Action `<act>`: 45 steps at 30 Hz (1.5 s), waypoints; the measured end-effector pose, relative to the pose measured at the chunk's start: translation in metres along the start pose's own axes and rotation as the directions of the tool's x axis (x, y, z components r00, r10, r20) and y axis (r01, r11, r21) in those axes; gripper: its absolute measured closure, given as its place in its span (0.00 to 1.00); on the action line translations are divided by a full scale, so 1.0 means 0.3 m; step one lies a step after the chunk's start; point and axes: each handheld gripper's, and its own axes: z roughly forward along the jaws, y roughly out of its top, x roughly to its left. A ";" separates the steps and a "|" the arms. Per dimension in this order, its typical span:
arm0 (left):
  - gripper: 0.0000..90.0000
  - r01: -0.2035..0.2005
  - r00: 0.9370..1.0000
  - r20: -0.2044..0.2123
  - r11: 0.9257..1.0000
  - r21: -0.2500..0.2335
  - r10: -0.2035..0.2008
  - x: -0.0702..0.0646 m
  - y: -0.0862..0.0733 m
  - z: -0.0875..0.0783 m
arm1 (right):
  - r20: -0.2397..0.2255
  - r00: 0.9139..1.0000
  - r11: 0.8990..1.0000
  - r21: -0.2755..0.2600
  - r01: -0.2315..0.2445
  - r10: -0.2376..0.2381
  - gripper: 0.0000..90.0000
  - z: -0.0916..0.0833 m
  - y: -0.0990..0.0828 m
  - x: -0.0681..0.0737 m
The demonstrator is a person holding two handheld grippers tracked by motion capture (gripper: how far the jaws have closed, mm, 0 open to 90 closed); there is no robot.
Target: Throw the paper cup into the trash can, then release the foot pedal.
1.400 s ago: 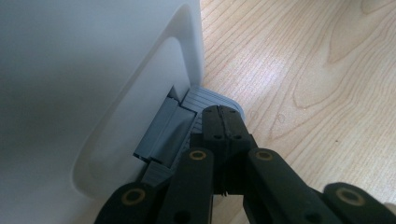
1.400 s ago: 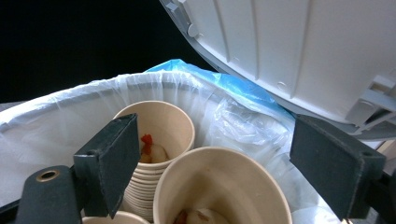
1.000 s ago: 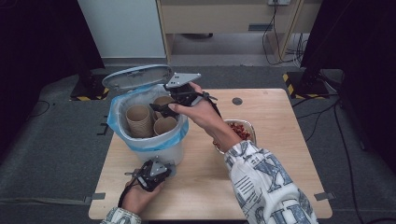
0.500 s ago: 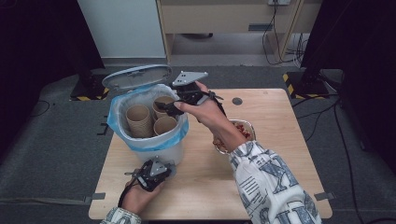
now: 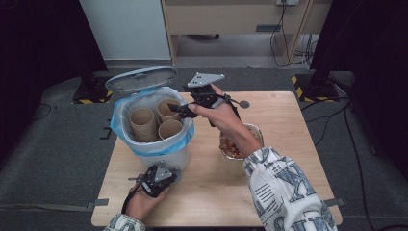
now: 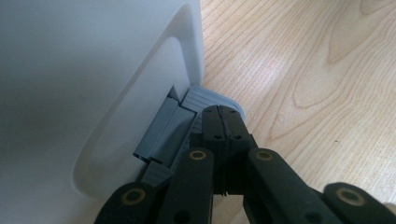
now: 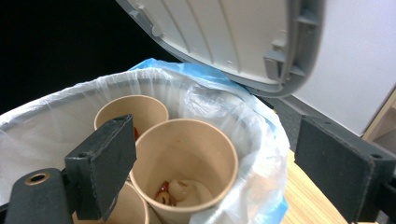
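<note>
A white pedal bin (image 5: 161, 155) lined with a blue bag stands on the table's left, its grey lid (image 5: 140, 79) raised. Three brown paper cups (image 5: 143, 120) stand inside it. My right gripper (image 5: 185, 109) hovers open over the bin's right rim. In the right gripper view its jaws (image 7: 219, 163) stand wide apart around a cup (image 7: 182, 144) with food scraps at its bottom, and neither jaw touches it. My left gripper (image 5: 166, 171) is shut at the bin's foot. In the left gripper view its tips (image 6: 223, 114) rest on the grey pedal (image 6: 205, 99).
A bowl (image 5: 255, 132) with reddish food sits right of the bin, partly under my right forearm. The wooden table (image 5: 288, 110) has bare room at the right and front. A small dark disc (image 5: 244, 103) lies near the far edge.
My right gripper has drawn back a little to the right from above the cups. The left gripper stays on the pedal and the lid stays up.
</note>
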 end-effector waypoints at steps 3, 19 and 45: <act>1.00 0.000 1.000 0.001 1.000 0.000 0.000 0.000 0.000 0.000 | 0.003 1.000 1.000 0.003 -0.011 0.011 0.14 -0.010 -0.006 -0.009; 1.00 0.000 1.000 0.001 1.000 0.000 0.000 0.000 0.000 0.000 | 0.051 0.998 0.999 0.002 -0.039 0.039 0.13 -0.076 -0.037 -0.064; 1.00 0.002 1.000 -0.001 1.000 -0.004 -0.002 0.000 -0.001 0.001 | 0.153 0.986 0.998 0.007 -0.066 0.064 0.13 -0.232 -0.112 -0.169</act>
